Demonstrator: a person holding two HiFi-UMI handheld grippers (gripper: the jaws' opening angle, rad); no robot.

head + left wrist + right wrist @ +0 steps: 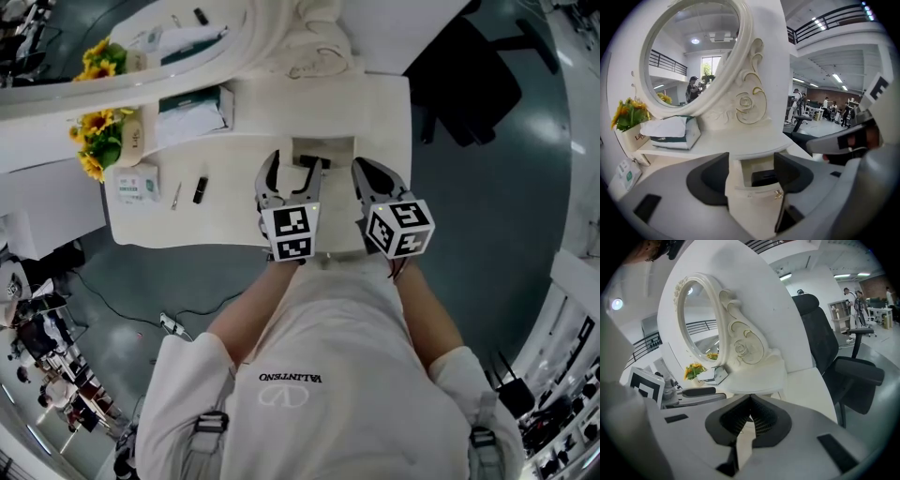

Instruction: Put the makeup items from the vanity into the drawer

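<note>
The small drawer in the middle of the white vanity stands pulled out, with a gold knob on its front. A black makeup item lies inside it. My left gripper hovers over the drawer, open, its pads apart from the item and gripping nothing. Just to the right, my right gripper is shut and empty. A black tube and a thin pencil-like stick lie on the vanity top to the left.
A white and green box, a sunflower pot and a tissue pack sit at the left and back. The oval mirror rises behind the drawer. A black office chair stands to the right.
</note>
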